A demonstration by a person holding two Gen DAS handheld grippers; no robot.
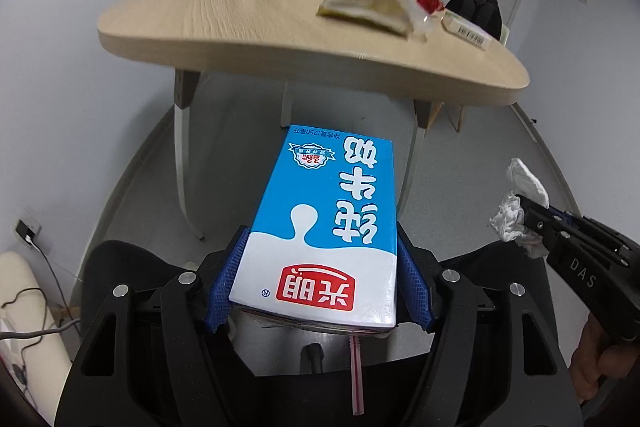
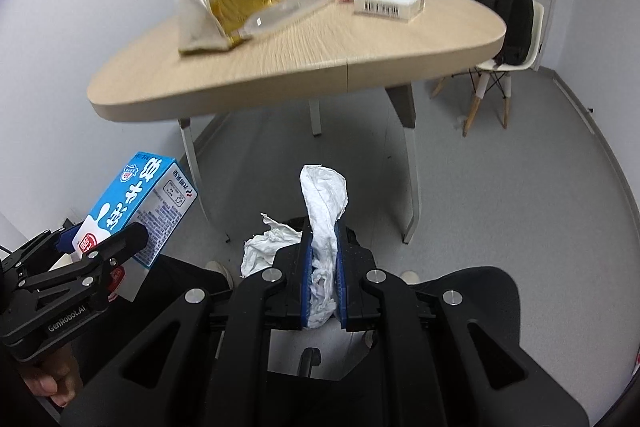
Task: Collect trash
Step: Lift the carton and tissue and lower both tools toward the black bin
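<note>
Carrying trash away from the wooden table [image 2: 304, 67] where wrappers remain, the left gripper [image 1: 318, 291] clamps a blue milk carton [image 1: 324, 227] while the right gripper [image 2: 324, 283] pinches crumpled tissue [image 2: 324, 203]; next, likely, both loads need releasing into a bin not in view

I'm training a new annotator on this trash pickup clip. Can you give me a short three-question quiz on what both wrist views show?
1. True or false: the left tongs are closed on the milk carton.
2. What do the right tongs hold? A) crumpled tissue B) snack bag C) barcoded box
3. Where does the barcoded box lie?

Key:
1. True; the blue pads press both sides of the carton.
2. A; the crumpled tissue is pinched between the pads.
3. On the wooden table, near its right end.
</note>
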